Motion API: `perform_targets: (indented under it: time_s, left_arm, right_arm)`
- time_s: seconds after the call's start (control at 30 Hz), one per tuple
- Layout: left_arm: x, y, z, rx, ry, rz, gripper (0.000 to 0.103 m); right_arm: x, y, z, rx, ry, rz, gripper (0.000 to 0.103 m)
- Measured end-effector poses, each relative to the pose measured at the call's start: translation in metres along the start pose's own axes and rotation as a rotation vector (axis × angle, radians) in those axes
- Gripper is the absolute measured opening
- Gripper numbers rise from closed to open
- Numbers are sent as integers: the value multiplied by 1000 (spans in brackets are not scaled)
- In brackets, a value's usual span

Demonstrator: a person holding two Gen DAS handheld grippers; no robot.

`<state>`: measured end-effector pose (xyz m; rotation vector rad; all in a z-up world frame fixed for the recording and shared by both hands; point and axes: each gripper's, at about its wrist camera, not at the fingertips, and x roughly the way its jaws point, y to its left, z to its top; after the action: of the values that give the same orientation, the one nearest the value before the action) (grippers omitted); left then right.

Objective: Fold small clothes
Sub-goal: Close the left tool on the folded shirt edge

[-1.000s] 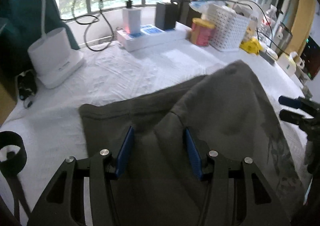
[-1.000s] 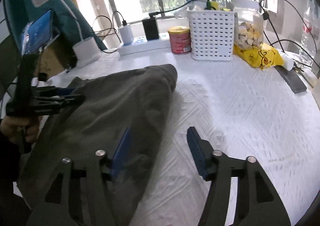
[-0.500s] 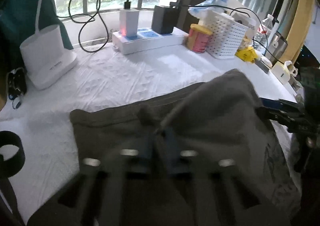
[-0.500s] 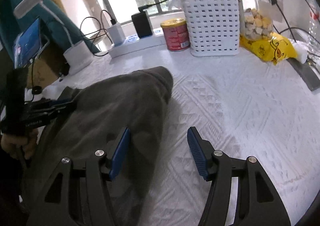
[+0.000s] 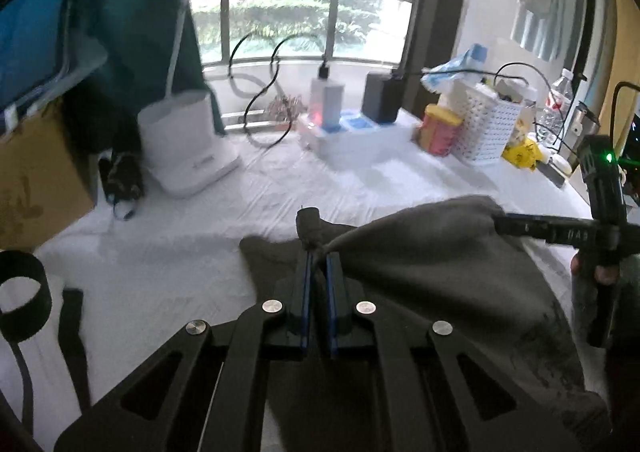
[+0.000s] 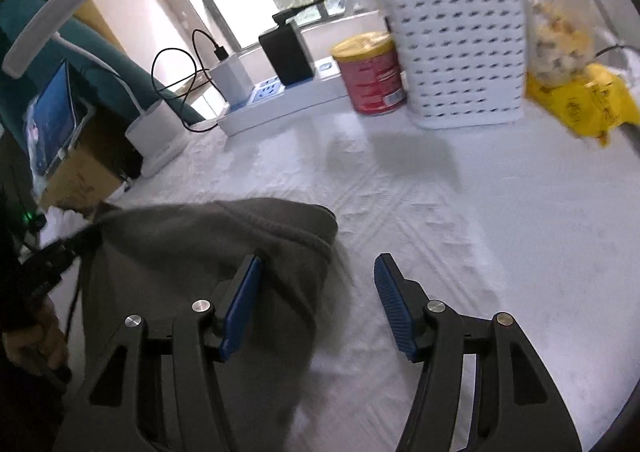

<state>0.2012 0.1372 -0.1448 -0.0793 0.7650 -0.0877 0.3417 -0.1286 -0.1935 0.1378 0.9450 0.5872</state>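
Observation:
A small dark grey garment (image 5: 432, 272) lies on the white table cover, partly lifted. My left gripper (image 5: 318, 258) is shut on a pinched fold of the garment and holds it up off the table. In the right wrist view the garment (image 6: 200, 252) shows at the lower left. My right gripper (image 6: 318, 268) is open, its left finger over the garment's right edge and its right finger over bare cloth. The right gripper also shows in the left wrist view (image 5: 520, 227) at the garment's far right edge. The left gripper shows at the left of the right wrist view (image 6: 76, 242).
At the back stand a white basket (image 6: 456, 52), a red can (image 6: 372, 72), a power strip (image 6: 280, 100) with chargers and cables, a yellow bag (image 6: 580, 100) and a white lamp base (image 5: 184, 148). A cardboard box (image 5: 36, 168) stands left. A black strap (image 5: 24, 292) lies near left.
My left gripper closed on a fold of the garment and lifted it. The right gripper moved forward and lower along the garment's right edge, still open.

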Motion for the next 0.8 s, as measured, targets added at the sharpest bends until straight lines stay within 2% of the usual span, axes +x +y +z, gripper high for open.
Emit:
perform_targets:
  time_s: [0.1, 0.17, 0.33, 0.5, 0.53, 0.63, 0.67, 0.73, 0.8]
  left_arm:
    - [3, 7, -7, -20, 16, -3, 6]
    - [0, 7, -8, -22, 9, -2, 6]
    - [-1, 12, -8, -31, 1, 10, 6]
    - [10, 20, -21, -73, 52, 8, 7]
    - [9, 21, -22, -83, 57, 12, 10]
    - [8, 25, -24, -114, 80, 6, 10]
    - [6, 27, -25, -127, 80, 2, 10]
    - [-1, 28, -27, -144, 76, 1, 10]
    - [-9, 27, -29, -139, 72, 8, 11]
  right_arm:
    - [10, 2, 6, 11, 13, 58, 20]
    - [12, 6, 10, -4, -1, 56, 14]
    - [5, 24, 18, -89, -60, 20, 13]
    - [18, 33, 13, -156, -31, -70, 15]
    - [18, 35, 11, -170, -33, -87, 20]
    - [17, 37, 7, -202, -31, -129, 33]
    - [15, 37, 6, -203, -33, -132, 42]
    - [9, 38, 4, -207, -42, -140, 47]
    - [3, 42, 0, -217, -48, -151, 47]
